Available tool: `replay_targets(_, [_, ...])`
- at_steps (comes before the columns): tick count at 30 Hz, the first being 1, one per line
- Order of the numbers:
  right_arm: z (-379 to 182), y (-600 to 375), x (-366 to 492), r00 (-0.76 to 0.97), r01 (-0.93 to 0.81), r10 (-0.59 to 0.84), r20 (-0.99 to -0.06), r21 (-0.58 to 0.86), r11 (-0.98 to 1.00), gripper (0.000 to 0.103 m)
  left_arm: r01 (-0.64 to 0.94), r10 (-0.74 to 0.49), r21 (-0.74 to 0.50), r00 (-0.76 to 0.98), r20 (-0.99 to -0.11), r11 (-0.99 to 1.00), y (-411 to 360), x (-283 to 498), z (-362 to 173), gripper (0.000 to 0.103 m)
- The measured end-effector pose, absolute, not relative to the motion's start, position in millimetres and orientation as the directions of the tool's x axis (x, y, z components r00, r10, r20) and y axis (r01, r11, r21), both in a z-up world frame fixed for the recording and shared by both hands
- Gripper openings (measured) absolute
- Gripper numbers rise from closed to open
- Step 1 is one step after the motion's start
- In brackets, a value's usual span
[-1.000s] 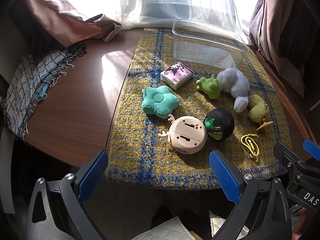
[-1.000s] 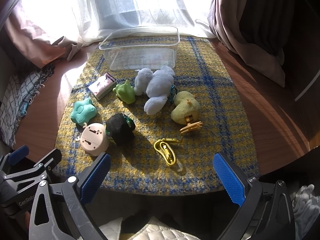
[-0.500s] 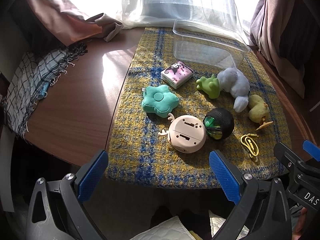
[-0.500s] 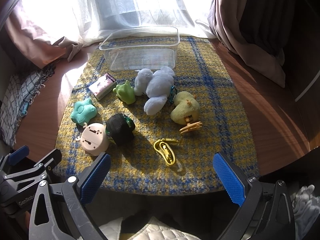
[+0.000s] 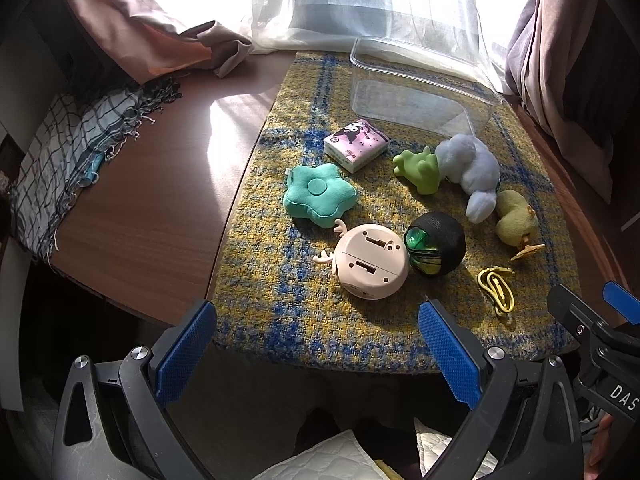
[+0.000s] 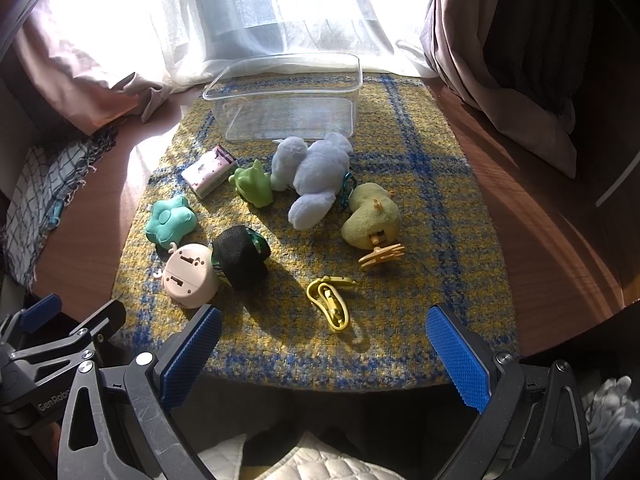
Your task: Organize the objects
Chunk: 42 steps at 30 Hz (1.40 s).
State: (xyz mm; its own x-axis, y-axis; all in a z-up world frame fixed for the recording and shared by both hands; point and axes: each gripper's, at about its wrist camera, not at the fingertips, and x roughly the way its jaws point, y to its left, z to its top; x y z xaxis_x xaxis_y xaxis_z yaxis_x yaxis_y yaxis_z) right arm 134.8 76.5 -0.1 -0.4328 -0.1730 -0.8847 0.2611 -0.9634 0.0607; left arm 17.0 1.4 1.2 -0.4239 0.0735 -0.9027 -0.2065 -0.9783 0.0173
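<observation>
Several small items lie on a yellow-and-blue plaid mat (image 6: pixel 440 208): a teal star cushion (image 5: pixel 319 195), a pink round toy (image 5: pixel 370 261), a black ball with green inside (image 5: pixel 436 243), a pink tissue pack (image 5: pixel 355 145), a green frog (image 5: pixel 418 168), a pale blue plush (image 6: pixel 316 176), a yellow-green duck plush (image 6: pixel 372 220) and a yellow clip (image 6: pixel 331 303). An empty clear plastic bin (image 6: pixel 288 96) stands at the mat's far edge. My left gripper (image 5: pixel 316 354) and right gripper (image 6: pixel 324 354) are open and empty, held before the mat's near edge.
The mat lies on a brown wooden table (image 5: pixel 152 200). A checked scarf (image 5: pixel 60 152) drapes over the table's left side. White sheer curtains (image 6: pixel 260 8) and mauve drapes (image 6: pixel 500 40) hang behind. The right gripper's fingertip (image 5: pixel 618 306) shows at the lower right of the left wrist view.
</observation>
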Motion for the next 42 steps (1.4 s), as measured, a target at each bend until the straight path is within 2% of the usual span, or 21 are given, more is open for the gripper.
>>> replay_targets(15, [-6,67,124,-0.367,0.345,-0.270,-0.890,0.140,-0.928,0.102,-0.158,0.053,0.018,-0.433,-0.900,-0.987,-8,3,7,0.103])
replay_targets(27, [-18,30,102,-0.348,0.211,-0.204,-0.915,0.135,-0.968,0.101,-0.340,0.144,-0.016,-0.353,-0.924,-0.940,-17,-65,-13,0.103])
replay_targets(32, [-30,18,98,-0.338,0.118,-0.169,-0.926,0.136,-0.984,0.098,-0.477,0.191,-0.024,-0.306,-0.933,-0.879,-16,-88,-25,0.102])
replay_targets(42, [-50,4,94,-0.290,0.026,-0.161,-0.943,0.160,-0.987,0.092,-0.572,0.230,-0.070,-0.212,-0.950,-0.817,-4,-113,-45,0.099])
